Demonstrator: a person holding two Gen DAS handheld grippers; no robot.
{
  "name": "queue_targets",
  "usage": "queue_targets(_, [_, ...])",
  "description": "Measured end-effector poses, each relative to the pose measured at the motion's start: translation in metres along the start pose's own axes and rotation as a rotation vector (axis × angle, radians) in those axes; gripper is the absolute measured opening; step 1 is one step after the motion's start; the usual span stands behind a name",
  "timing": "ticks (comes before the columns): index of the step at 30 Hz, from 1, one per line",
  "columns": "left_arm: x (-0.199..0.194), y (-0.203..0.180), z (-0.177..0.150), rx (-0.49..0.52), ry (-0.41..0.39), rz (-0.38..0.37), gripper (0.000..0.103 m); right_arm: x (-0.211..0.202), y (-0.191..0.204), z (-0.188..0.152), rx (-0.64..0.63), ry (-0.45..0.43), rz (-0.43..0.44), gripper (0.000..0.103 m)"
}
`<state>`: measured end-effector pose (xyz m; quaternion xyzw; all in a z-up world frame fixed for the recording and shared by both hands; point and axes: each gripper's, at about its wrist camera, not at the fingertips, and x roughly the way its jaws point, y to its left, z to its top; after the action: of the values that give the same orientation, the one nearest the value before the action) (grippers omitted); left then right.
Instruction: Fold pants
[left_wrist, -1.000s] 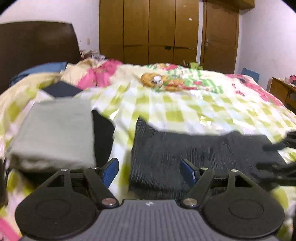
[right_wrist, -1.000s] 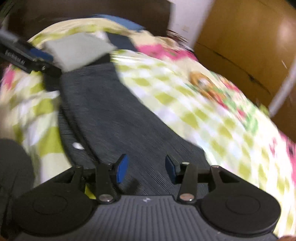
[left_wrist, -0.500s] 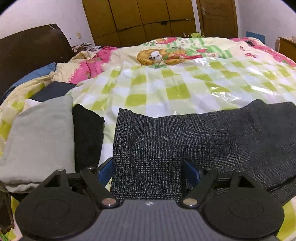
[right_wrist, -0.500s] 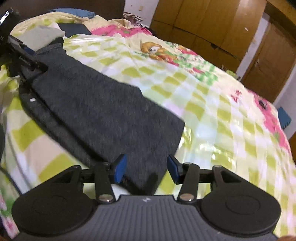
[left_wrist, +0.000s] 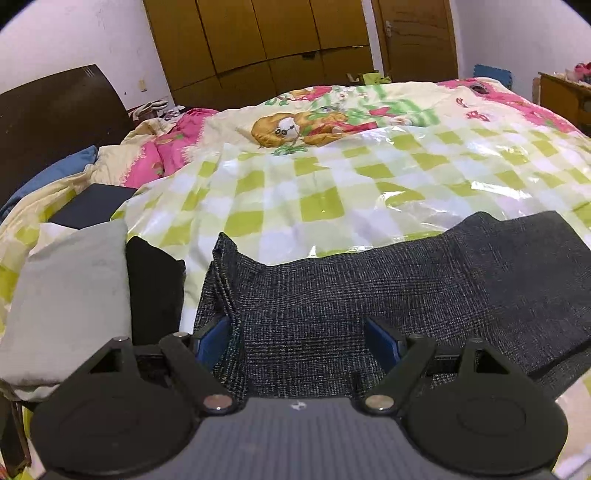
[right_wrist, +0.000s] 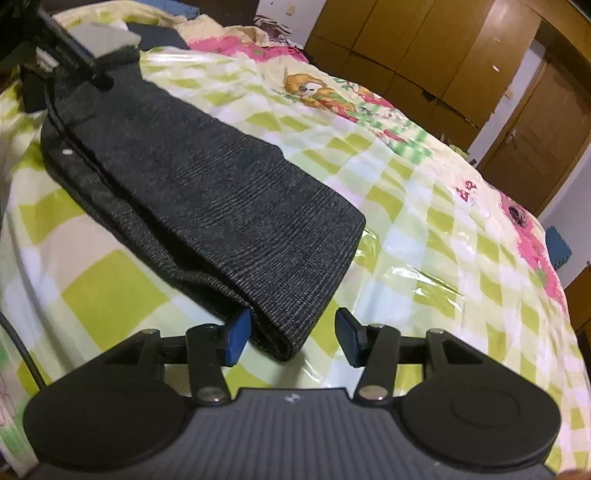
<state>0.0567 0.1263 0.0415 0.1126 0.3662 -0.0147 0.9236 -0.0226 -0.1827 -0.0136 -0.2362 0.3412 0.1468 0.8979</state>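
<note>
Dark grey checked pants (left_wrist: 369, 291) lie folded lengthwise as a long strip on the green-checked bed cover (left_wrist: 332, 177). My left gripper (left_wrist: 297, 341) is open with its jaws spread over the waist end of the pants, fabric lying between the blue pads. In the right wrist view the pants (right_wrist: 207, 192) stretch away to the upper left, where the left gripper (right_wrist: 70, 59) shows. My right gripper (right_wrist: 295, 338) is open at the leg end, its left pad against the folded hem.
A folded light grey garment (left_wrist: 70, 299) and a black one (left_wrist: 155, 291) lie stacked left of the pants. A dark headboard (left_wrist: 55, 122) and pillows are at the far left. Wooden wardrobes (left_wrist: 280, 44) stand behind the bed. The bed's near edge is close.
Both grippers have come down close to the pants, the left over the waist end and the right at the leg hem. The pants now lie flat and still.
</note>
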Motion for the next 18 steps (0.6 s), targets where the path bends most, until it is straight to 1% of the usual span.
queue_targets(1, [0.001,0.0,0.0,-0.001,0.001,-0.001,0.092,0.002,-0.001,-0.001,-0.001,0.0,-0.018,0.058])
queue_targets(3, [0.002,0.0,0.0,-0.006,0.006,-0.002,0.092,0.002,-0.005,0.0,0.028,-0.008,-0.022,0.058])
queue_targets(5, [0.003,-0.001,0.0,-0.001,0.01,-0.004,0.092,-0.002,-0.009,0.002,0.061,-0.006,-0.004,0.058])
queue_targets(8, [0.002,-0.002,0.0,0.018,0.009,-0.015,0.092,-0.016,-0.01,0.002,0.058,-0.031,0.054,0.058])
queue_targets(9, [0.004,-0.003,-0.001,0.02,0.009,-0.018,0.092,-0.018,-0.011,0.003,0.062,-0.036,0.057,0.059])
queue_targets(10, [0.005,-0.003,-0.001,0.018,0.009,-0.019,0.092,-0.018,-0.011,0.004,0.064,-0.037,0.041,0.061])
queue_targets(13, [0.008,-0.006,0.0,0.002,0.013,-0.024,0.092,-0.007,-0.005,0.006,0.034,-0.017,0.039,0.061])
queue_targets(15, [0.006,-0.007,0.001,-0.003,0.008,-0.038,0.092,-0.001,0.004,0.006,-0.022,-0.004,0.033,0.061])
queue_targets(16, [0.005,-0.008,0.001,0.0,0.007,-0.042,0.092,0.001,0.007,0.005,-0.045,-0.008,0.021,0.061])
queue_targets(18, [0.006,-0.01,0.0,0.006,0.011,-0.047,0.092,0.005,0.007,0.004,-0.051,-0.014,0.001,0.061])
